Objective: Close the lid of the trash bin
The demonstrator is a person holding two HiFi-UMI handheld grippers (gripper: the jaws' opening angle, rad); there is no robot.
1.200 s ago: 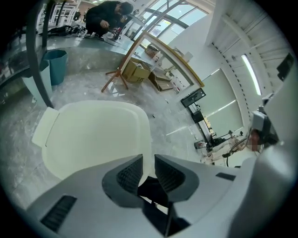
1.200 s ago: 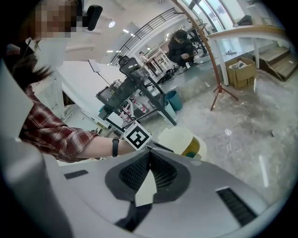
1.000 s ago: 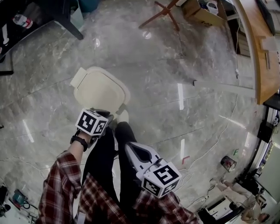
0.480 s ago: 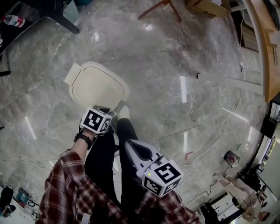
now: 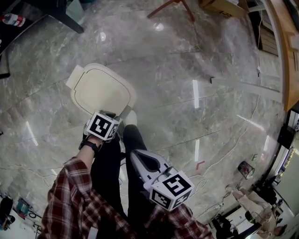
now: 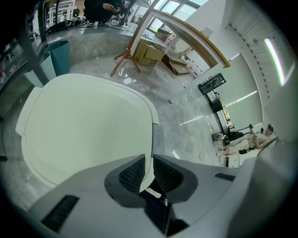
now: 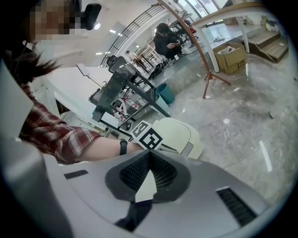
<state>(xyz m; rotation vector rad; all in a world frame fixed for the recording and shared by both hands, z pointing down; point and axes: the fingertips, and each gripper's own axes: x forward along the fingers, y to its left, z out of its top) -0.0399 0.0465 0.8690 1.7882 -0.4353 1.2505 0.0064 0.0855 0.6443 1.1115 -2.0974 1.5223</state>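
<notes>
The trash bin's cream lid (image 5: 100, 91) lies flat on the bin on the marble floor, upper left of the head view. It fills the left gripper view as a broad pale lid (image 6: 88, 125) with a grey tab (image 6: 158, 139) at its front. My left gripper (image 5: 114, 116) is at the lid's near right edge. Its jaws stand a thin gap apart (image 6: 149, 169), and the lid's rim runs into that gap. My right gripper (image 5: 135, 156) hangs back over the person's legs, shut (image 7: 149, 160) on nothing, and looks toward the bin (image 7: 174, 130).
The person's dark trousers (image 5: 112, 168) stand right behind the bin. Wooden easel legs (image 5: 175, 7) and a cardboard box (image 5: 224, 7) are at the far side. A wooden counter (image 5: 287, 51) runs along the right, and a dark table (image 5: 56, 14) stands far left. Cables lie on the floor (image 5: 219, 158).
The view has shifted slightly, so the bin sits a little higher and more to the left. The left gripper stays at the lid's near edge. The right gripper has barely moved.
</notes>
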